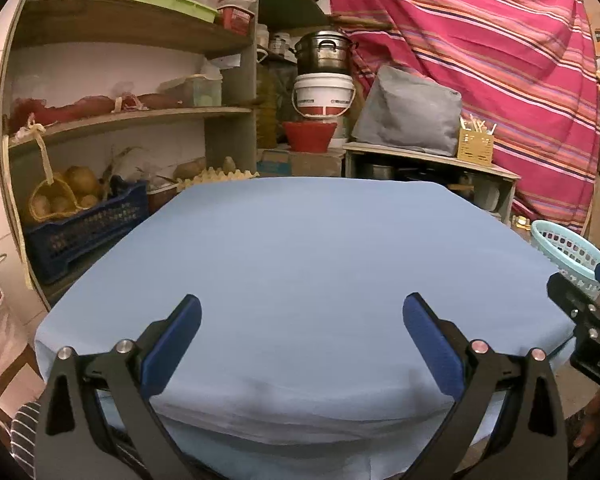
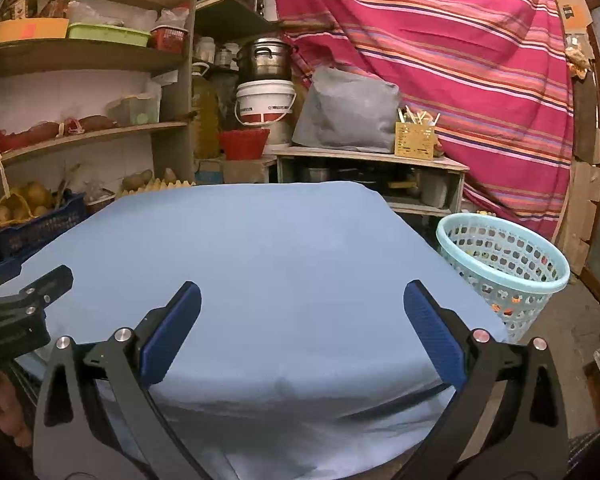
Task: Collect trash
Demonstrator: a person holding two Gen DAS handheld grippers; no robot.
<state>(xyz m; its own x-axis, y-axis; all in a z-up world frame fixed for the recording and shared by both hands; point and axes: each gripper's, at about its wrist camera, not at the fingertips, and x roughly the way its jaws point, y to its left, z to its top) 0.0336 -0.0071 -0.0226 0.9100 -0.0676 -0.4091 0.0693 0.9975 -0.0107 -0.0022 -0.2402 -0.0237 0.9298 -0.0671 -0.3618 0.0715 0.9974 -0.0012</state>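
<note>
A table under a light blue cloth (image 1: 300, 248) (image 2: 260, 248) fills the middle of both views, and I see no trash lying on it. My left gripper (image 1: 302, 312) hovers open over the table's near edge with nothing between its blue pads. My right gripper (image 2: 302, 308) is open too, also over the near edge. A pale turquoise perforated basket (image 2: 504, 268) (image 1: 568, 252) stands on the floor off the table's right side, with colourful bits showing through its holes. Each gripper's black frame shows at the edge of the other's view.
Wooden shelves (image 1: 132, 116) with boxes, sweet potatoes and a blue crate (image 1: 84, 228) stand left and behind. A low cabinet (image 2: 372, 168) holds a grey bag and a yellow holder. A striped red cloth (image 2: 440, 60) hangs at the back right.
</note>
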